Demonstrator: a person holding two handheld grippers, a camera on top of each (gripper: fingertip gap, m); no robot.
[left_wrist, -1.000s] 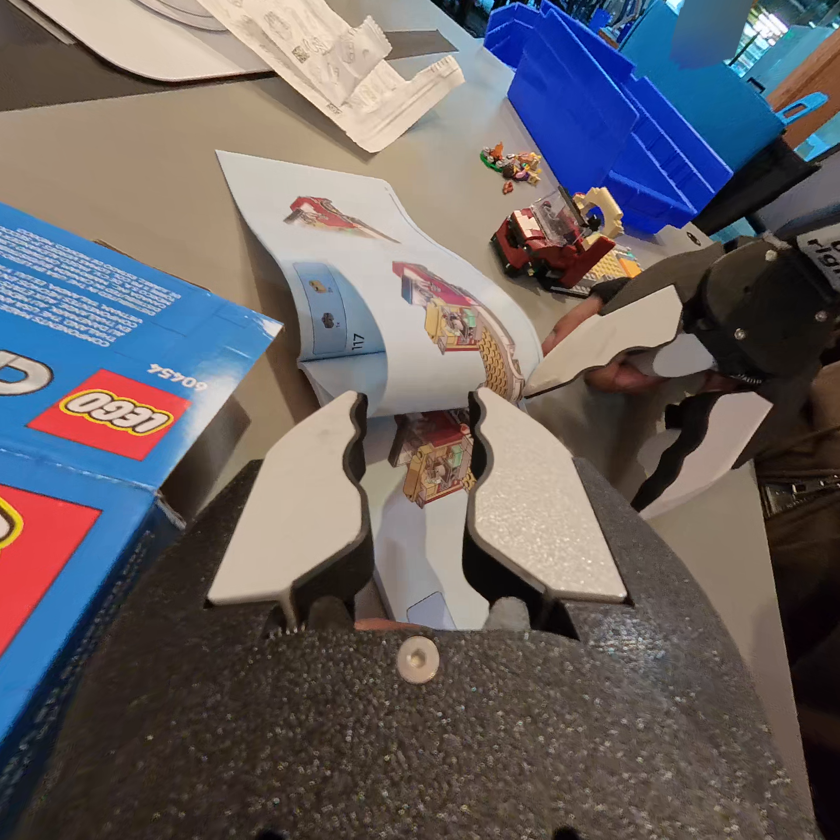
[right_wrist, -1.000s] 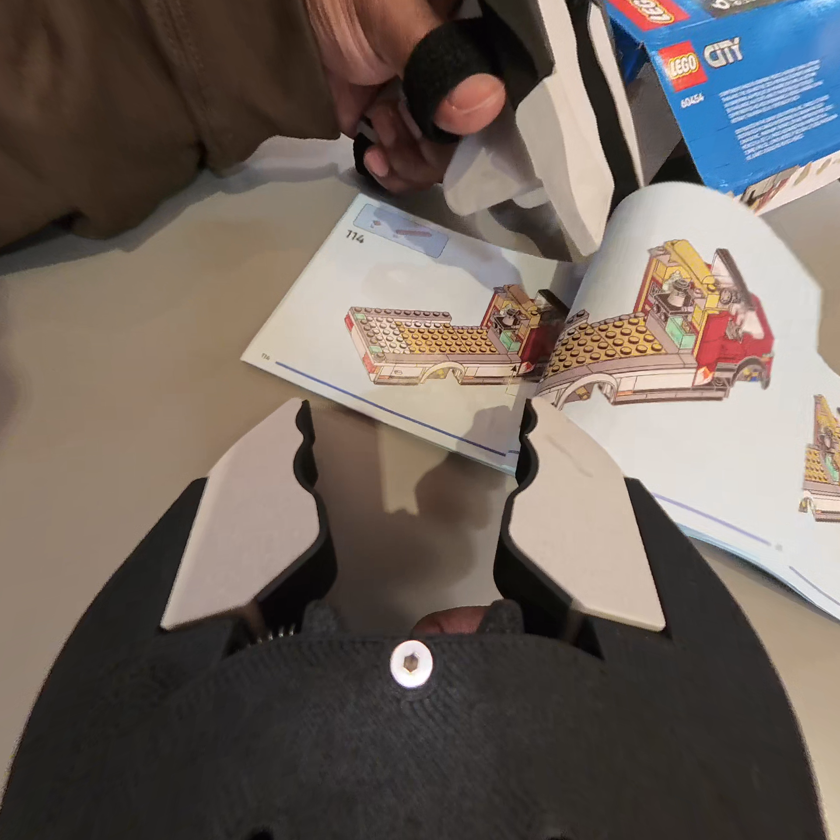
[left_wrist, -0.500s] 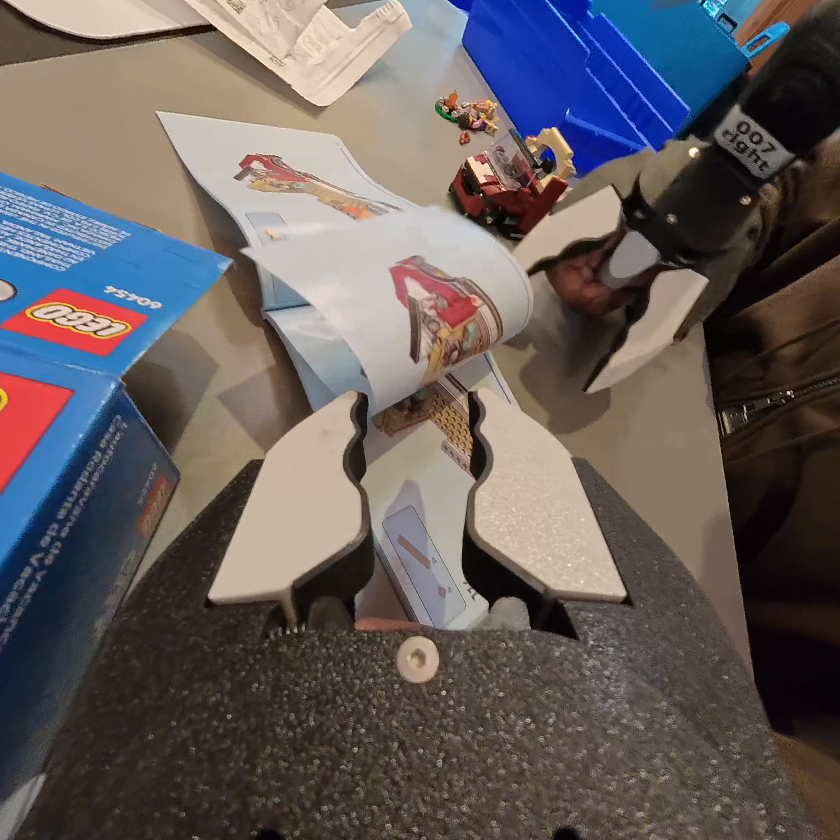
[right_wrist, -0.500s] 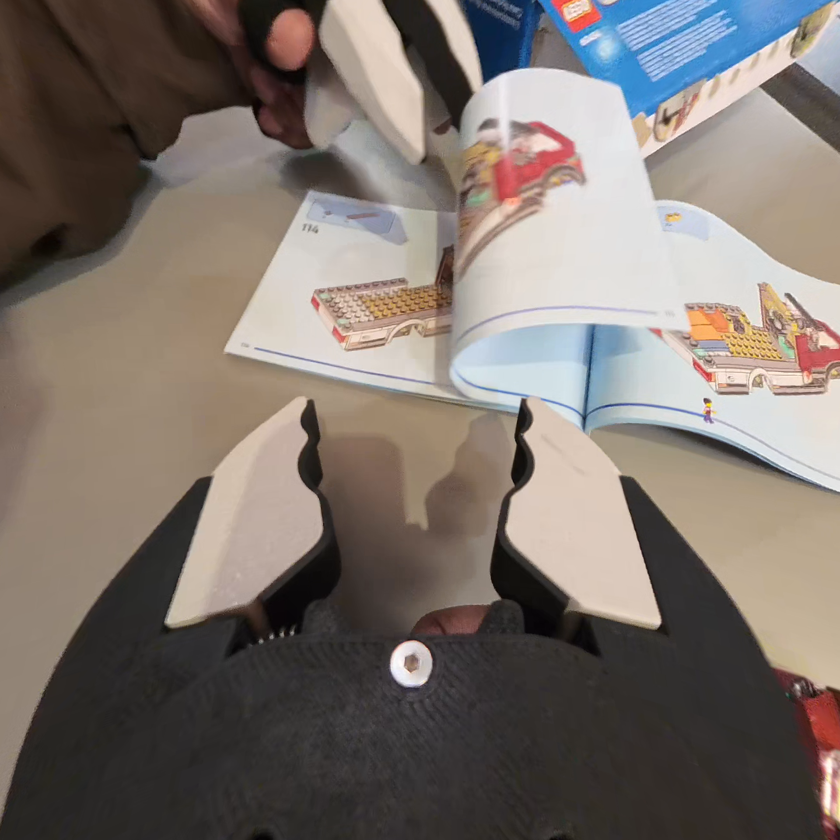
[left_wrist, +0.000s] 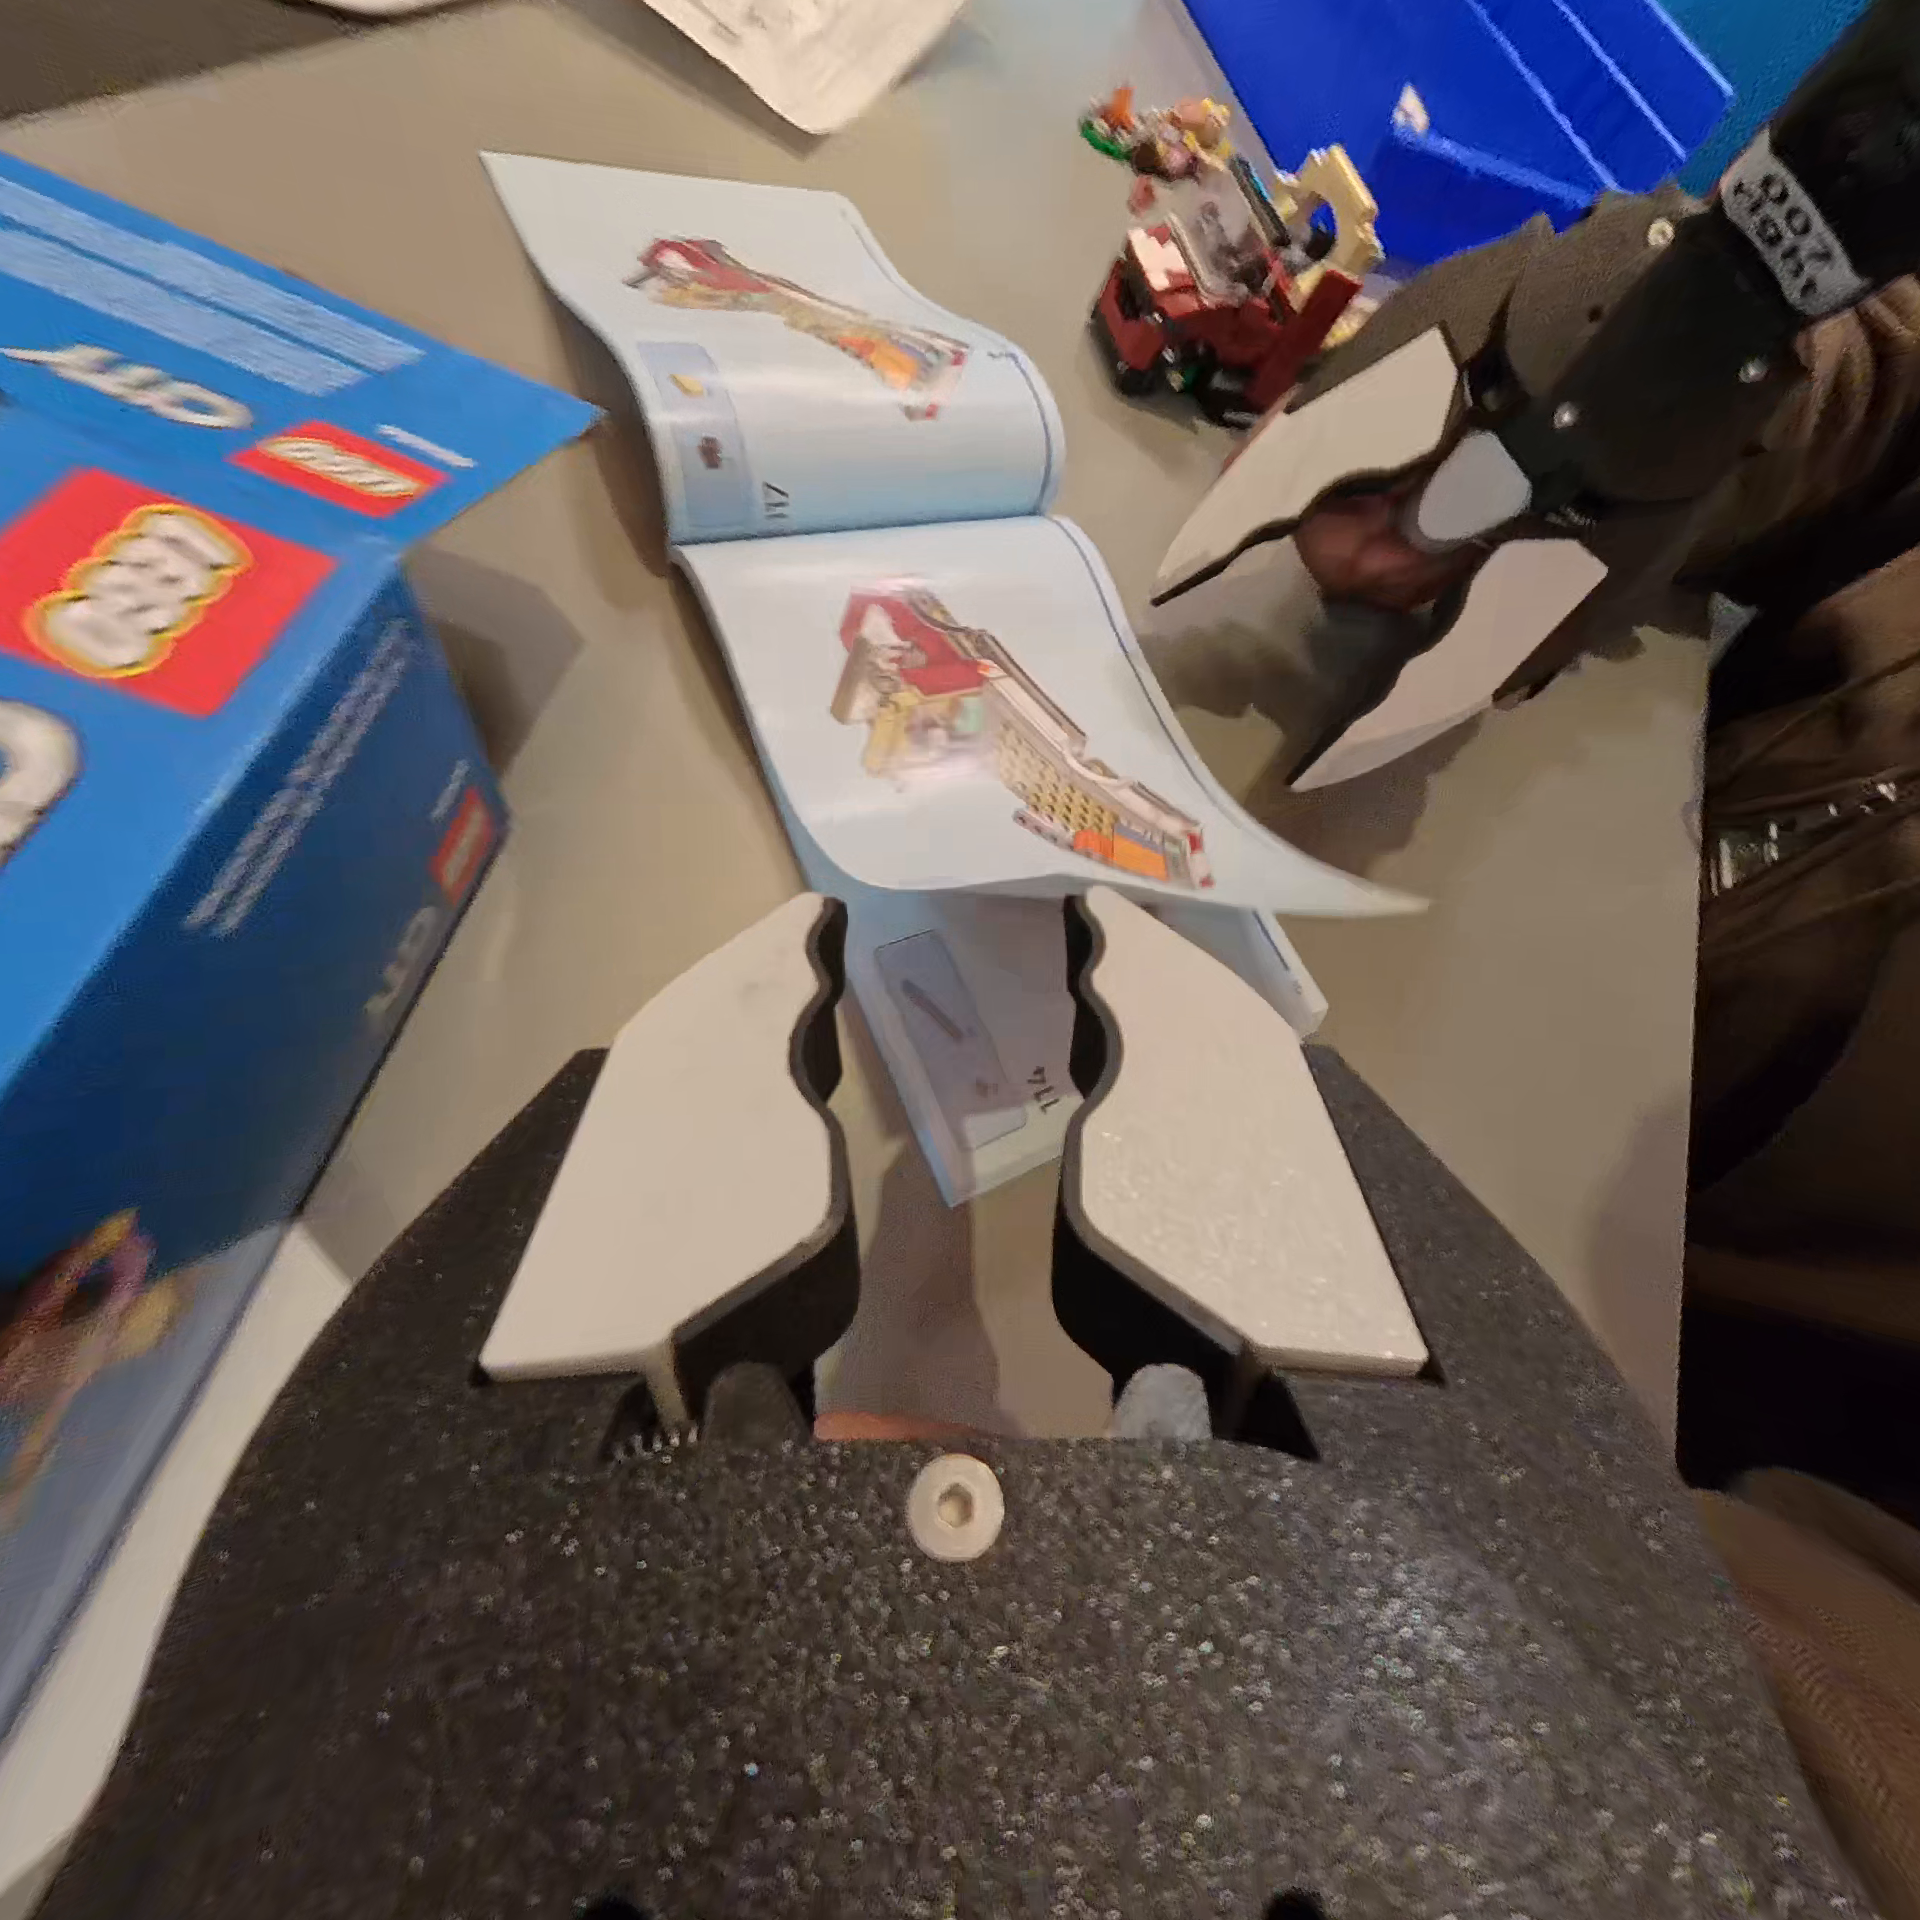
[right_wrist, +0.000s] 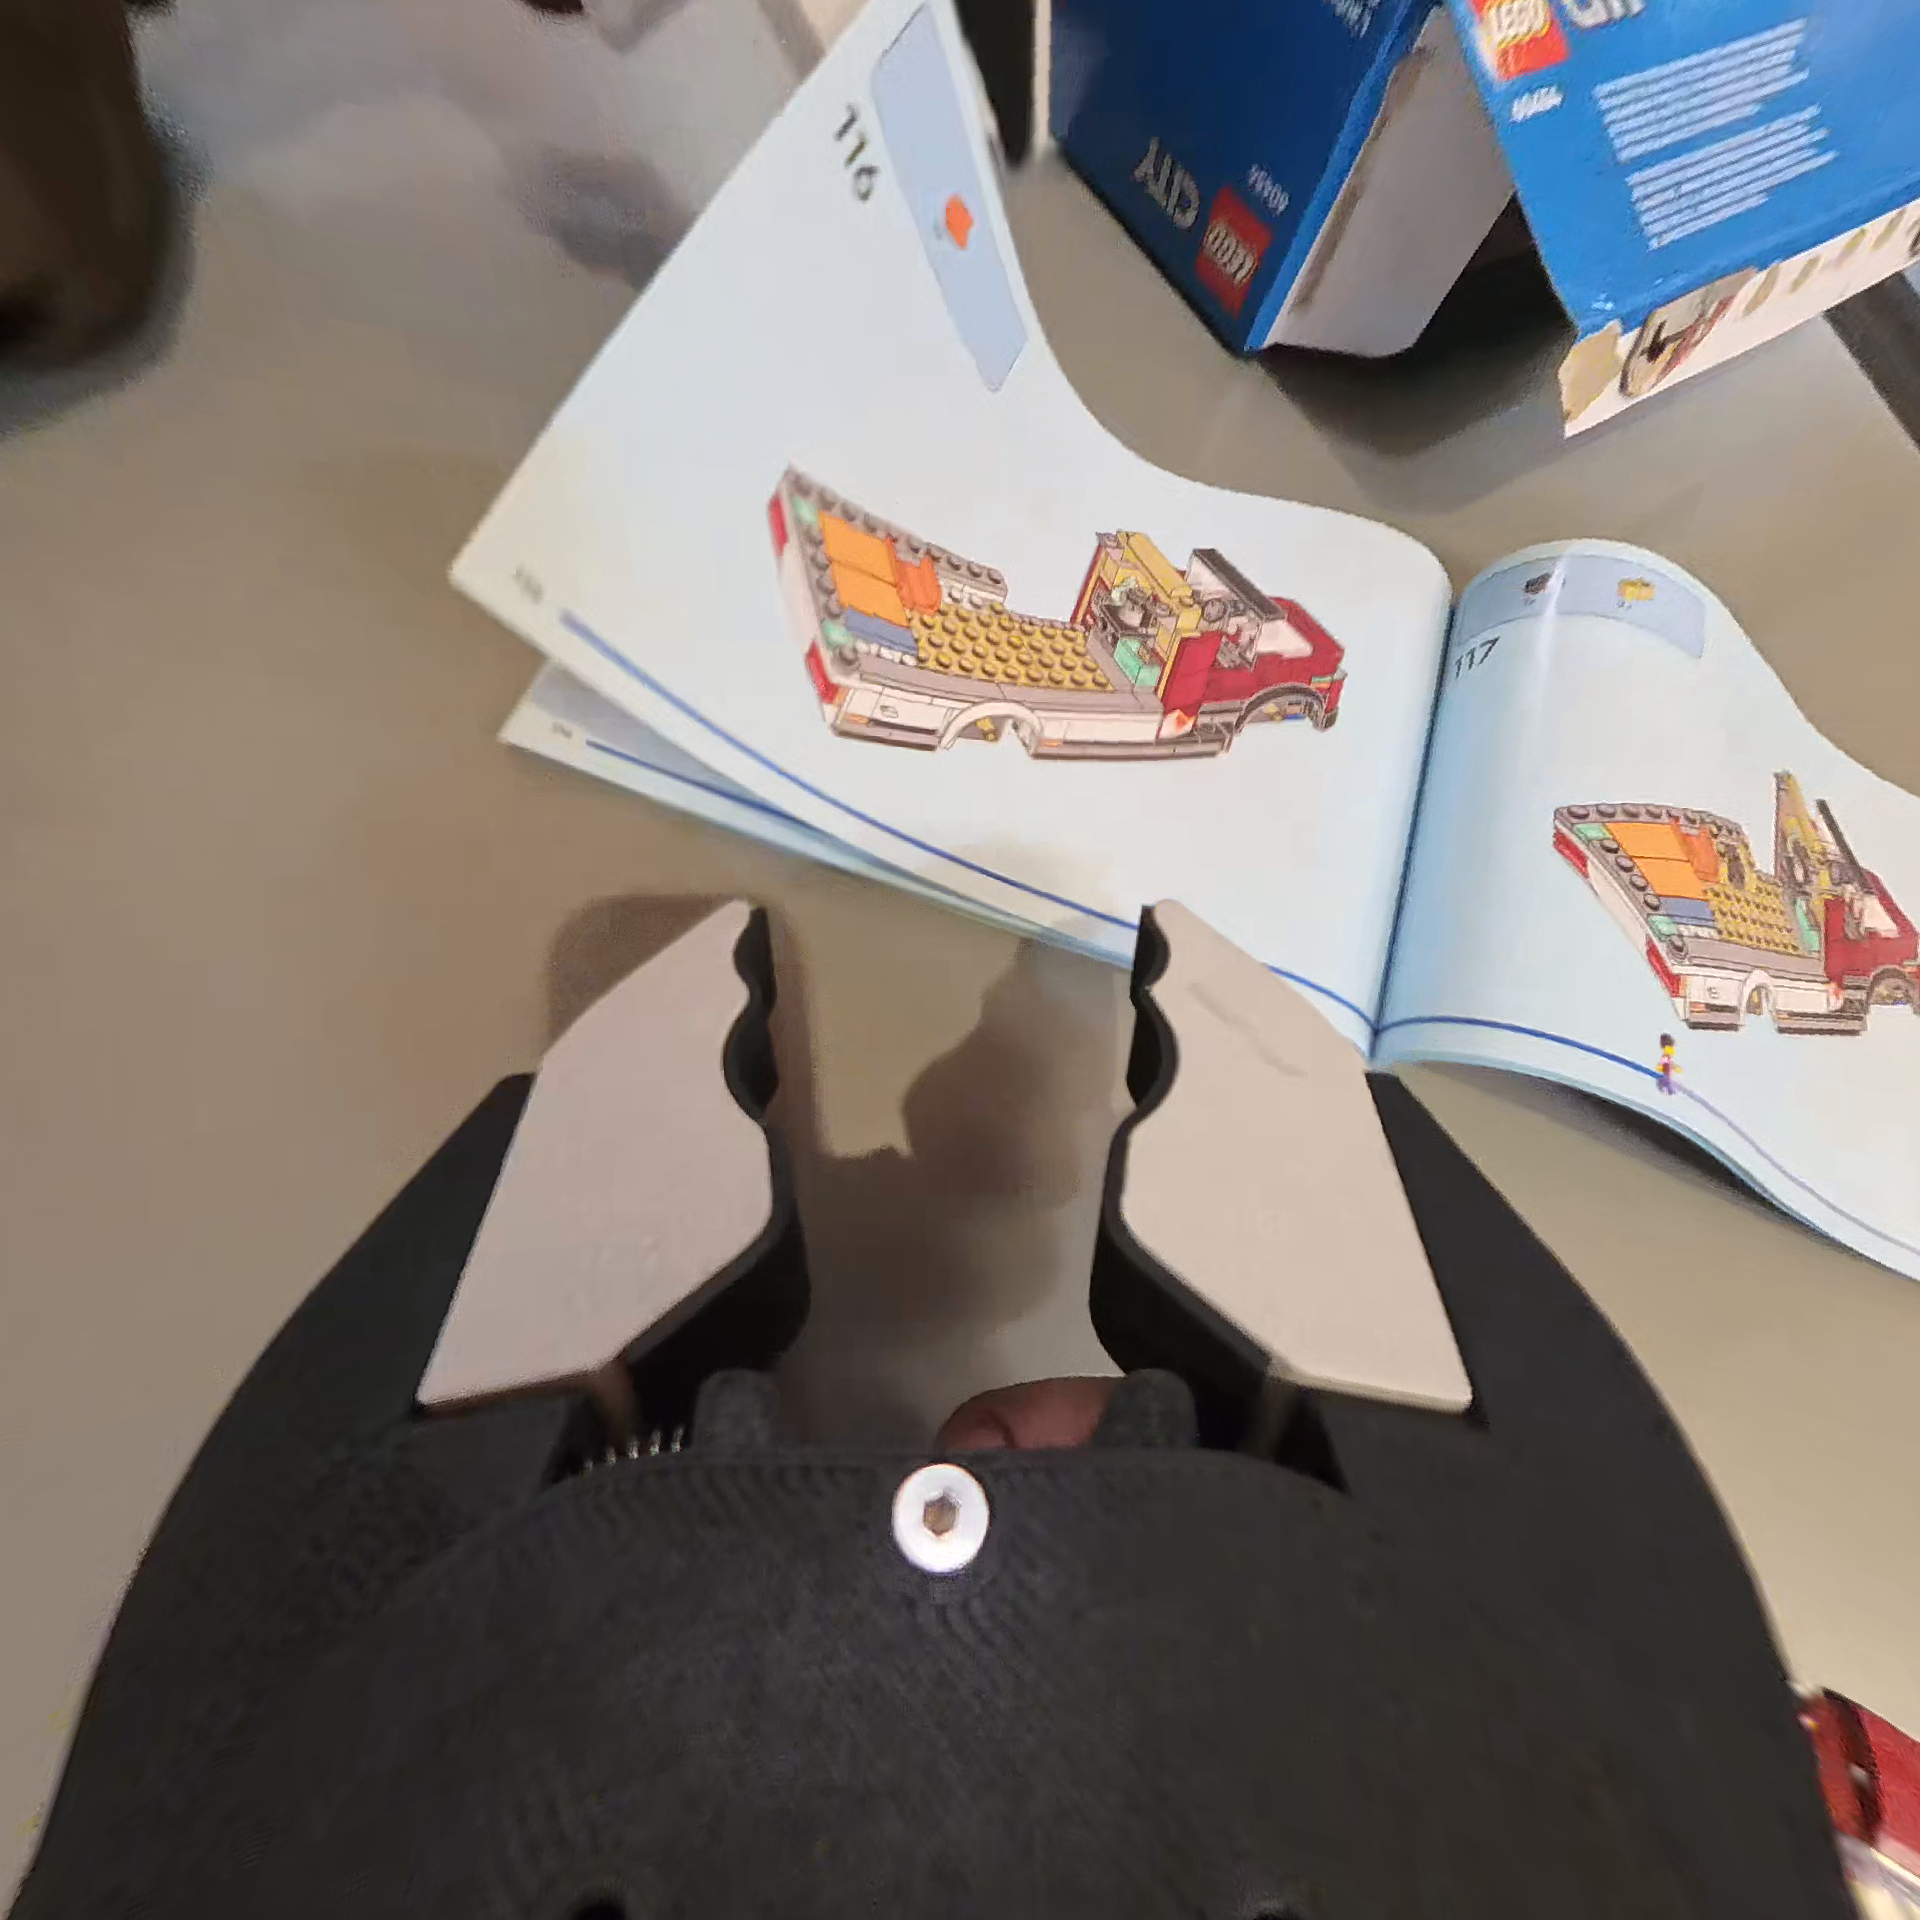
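One open booklet, two empty tools

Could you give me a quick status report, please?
Both grippers open, holding nothing. Left gripper over the open booklet's near corner. Right gripper beside it. Blue box left.

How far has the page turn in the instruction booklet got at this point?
Nearly done: the booklet lies open on the table, but the turned page floats curled above the sheets beneath. Nothing is in hand: the left gripper and right gripper are both open and empty. Left: the page lying flat.
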